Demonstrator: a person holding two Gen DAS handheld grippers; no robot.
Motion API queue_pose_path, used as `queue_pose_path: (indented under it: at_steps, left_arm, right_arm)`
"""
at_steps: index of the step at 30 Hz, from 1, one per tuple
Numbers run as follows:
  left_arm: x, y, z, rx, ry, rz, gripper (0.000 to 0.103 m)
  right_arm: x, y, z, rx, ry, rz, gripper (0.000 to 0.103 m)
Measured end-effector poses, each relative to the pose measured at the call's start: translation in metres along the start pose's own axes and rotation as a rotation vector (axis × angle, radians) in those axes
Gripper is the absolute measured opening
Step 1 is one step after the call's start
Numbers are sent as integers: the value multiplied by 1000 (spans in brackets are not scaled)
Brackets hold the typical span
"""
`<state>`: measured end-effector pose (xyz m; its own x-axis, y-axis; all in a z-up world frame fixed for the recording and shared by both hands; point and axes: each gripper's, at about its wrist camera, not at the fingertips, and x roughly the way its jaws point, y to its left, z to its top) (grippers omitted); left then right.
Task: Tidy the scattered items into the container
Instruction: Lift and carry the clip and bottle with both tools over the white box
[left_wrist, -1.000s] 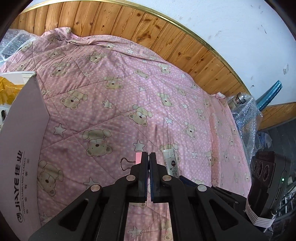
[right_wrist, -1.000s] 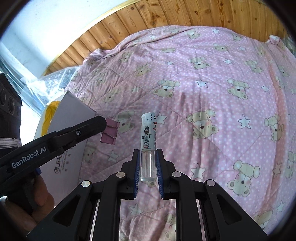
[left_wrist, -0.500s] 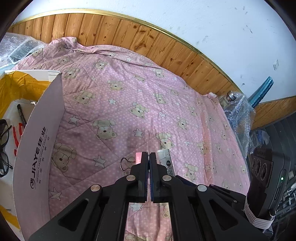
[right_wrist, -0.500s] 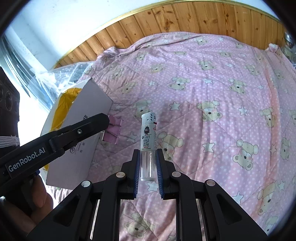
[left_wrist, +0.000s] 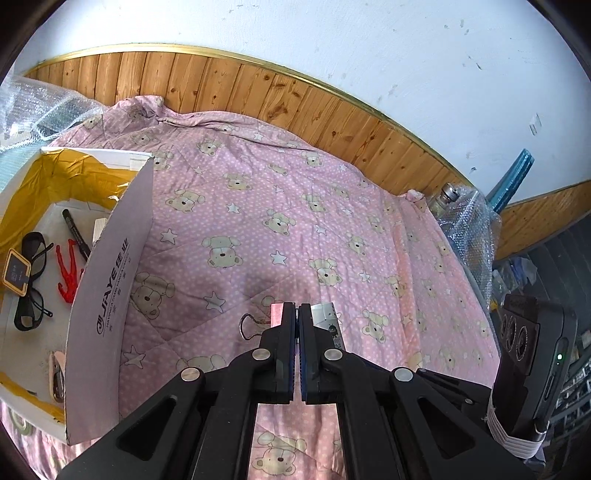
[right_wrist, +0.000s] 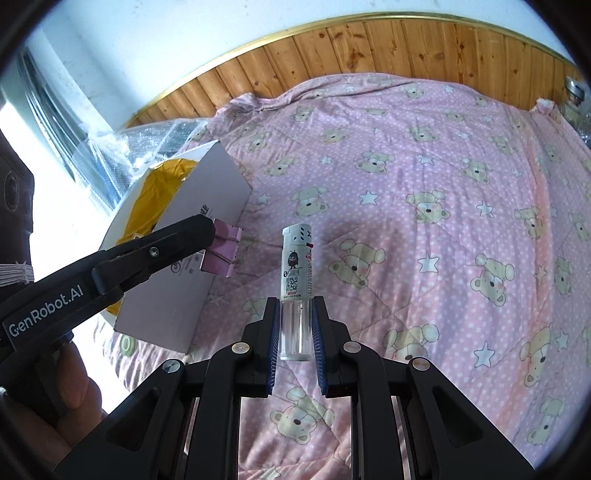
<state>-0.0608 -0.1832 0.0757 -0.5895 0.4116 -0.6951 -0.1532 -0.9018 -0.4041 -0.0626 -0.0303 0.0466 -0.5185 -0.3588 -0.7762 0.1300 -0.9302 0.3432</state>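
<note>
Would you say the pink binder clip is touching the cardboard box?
Apart. The right wrist view shows the binder clip held aloft in the left tool, short of the cardboard box.

We see only a pink sliver of the binder clip (left_wrist: 277, 314) and one wire loop past the left gripper (left_wrist: 297, 317), whose closed fingers cover the rest. The lighter (left_wrist: 325, 314) behind them shows just its white top; the small print on its label is too small for us to read. The near wall of the cardboard box (left_wrist: 110, 295) hides part of the floor inside, and the picture's edge cuts the box's left side. The sunglasses (left_wrist: 31, 280) are partly under a small tag. In the right wrist view, the hand (right_wrist: 55, 398) holding the left gripper is cropped and blurred.
</note>
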Motion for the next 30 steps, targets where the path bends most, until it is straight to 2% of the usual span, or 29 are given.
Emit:
queue_pose_path:
  at_steps: [16,30]
  left_arm:
    - [-63,6,-26,-11,-102,24,1]
    - [-103,21,-34,-42,-170,36,1]
  right_arm:
    - [-27,42,-25,-88,-24,43,18]
    - [-38,76,-29,-151,-37,68,18]
